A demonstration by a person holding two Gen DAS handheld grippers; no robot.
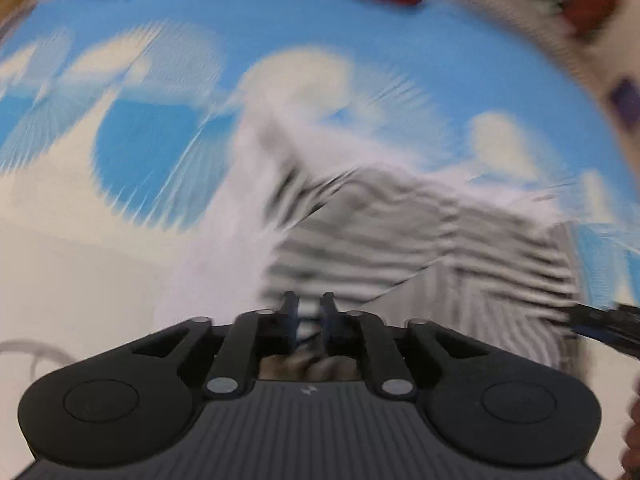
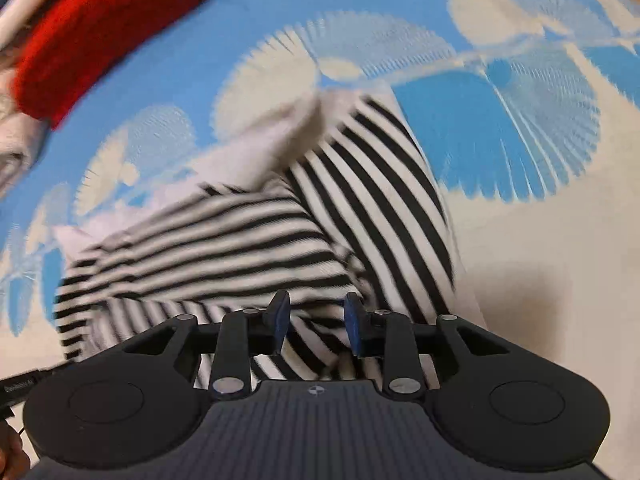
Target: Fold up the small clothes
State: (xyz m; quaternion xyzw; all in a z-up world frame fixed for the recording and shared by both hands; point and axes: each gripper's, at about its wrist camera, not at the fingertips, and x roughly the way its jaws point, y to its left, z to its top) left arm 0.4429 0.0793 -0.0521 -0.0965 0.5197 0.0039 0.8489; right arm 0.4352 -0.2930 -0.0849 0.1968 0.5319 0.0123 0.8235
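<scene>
- A black-and-white striped garment (image 2: 280, 236) lies rumpled on a blue and cream patterned sheet (image 2: 500, 128). Whether a tabletop or a bed lies under the sheet cannot be told.
- In the right wrist view, the garment fills the centre and runs up toward 12 o'clock, where a plain white part (image 2: 288, 128) is turned over the stripes.
- Your right tongs (image 2: 316, 320) stand moderately apart at 6 o'clock. Striped cloth shows between and beneath them, but the blue pads do not look pressed onto it.
- Your left tongs (image 1: 309, 312) are narrow, with only a slim gap. Striped cloth shows in that gap. The view is badly blurred, so you cannot tell whether they pinch it.
- From the left view, the garment sits from the centre toward 3 o'clock.
- A red cloth (image 2: 100, 32) rests at 10 o'clock in the right view, well apart from the striped piece.
- Judged from this, folding is partly under way: layers overlap at angles, edges are uneven, and no neat stack shows. Squaring the striped piece remains, and the red one looks untouched.
</scene>
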